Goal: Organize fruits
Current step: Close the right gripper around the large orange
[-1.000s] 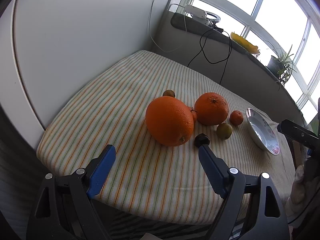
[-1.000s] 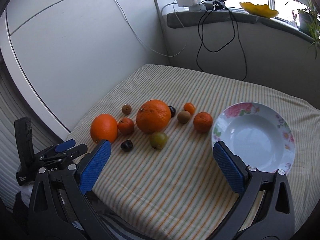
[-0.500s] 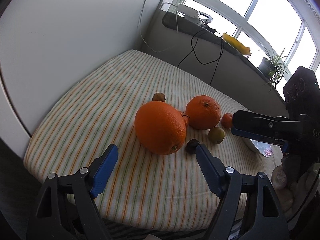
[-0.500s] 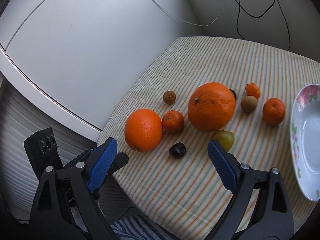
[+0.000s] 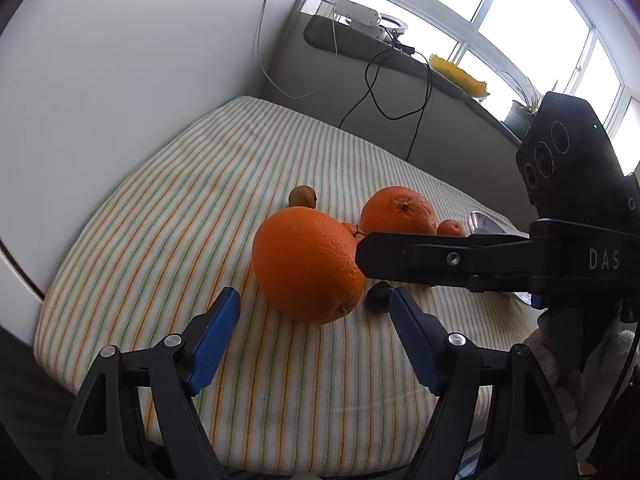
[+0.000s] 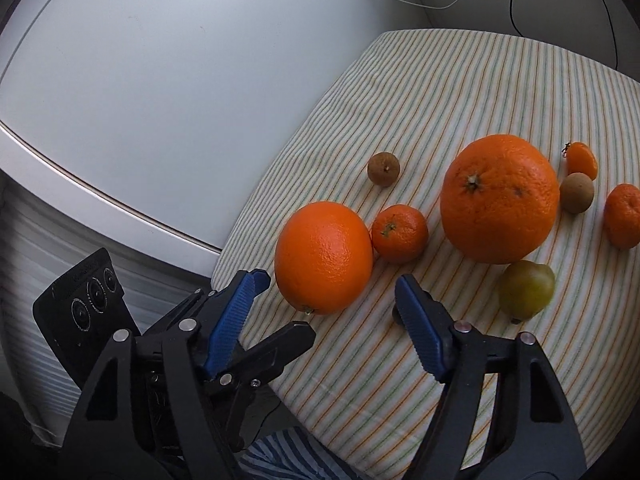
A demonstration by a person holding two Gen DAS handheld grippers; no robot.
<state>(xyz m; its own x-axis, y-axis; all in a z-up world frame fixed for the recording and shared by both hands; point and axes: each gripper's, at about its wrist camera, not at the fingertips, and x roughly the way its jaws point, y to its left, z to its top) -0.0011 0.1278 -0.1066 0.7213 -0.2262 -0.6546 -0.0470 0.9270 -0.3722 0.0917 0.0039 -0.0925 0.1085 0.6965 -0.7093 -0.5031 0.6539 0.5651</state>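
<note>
On the table with the striped cloth (image 5: pixel 168 216) we see several fruits lying close together. Nearest to us is a smooth orange (image 5: pixel 308 264), and in the right wrist view the same orange (image 6: pixel 323 257) lies near the edge of the table. Our left gripper (image 5: pixel 314 312) points down toward it from the near side; its blue fingers (image 5: pixel 214 338) stand wide on both sides of the orange without touching it, and they are slowly closing. Our right gripper (image 6: pixel 332 294) comes from the other side, and its jaws are also closing, faster; the orange is just in front of the gap between them, but the pads do not press on it. In the left wrist view one black finger of the right gripper (image 5: pixel 440 258) crosses the picture just beside the orange, and we cannot tell if it touches the peel. Behind the smooth orange there is a bigger, rougher orange (image 6: pixel 500 198), and between the two lies a small tangerine (image 6: pixel 399 233), just beside the smooth one. A small brown fruit (image 6: pixel 383 169) lies alone farther back. A green-yellow fruit (image 6: pixel 526 289) lies in front of the big orange, almost touching it. A small dark fruit (image 5: pixel 378 297) lies just beside the right finger of the left gripper. At the right side two more tangerines (image 6: pixel 622 216) and another brown fruit (image 6: pixel 577 193) lie near each other. The edge of a bowl (image 5: pixel 486 222) shows behind the right gripper.
</note>
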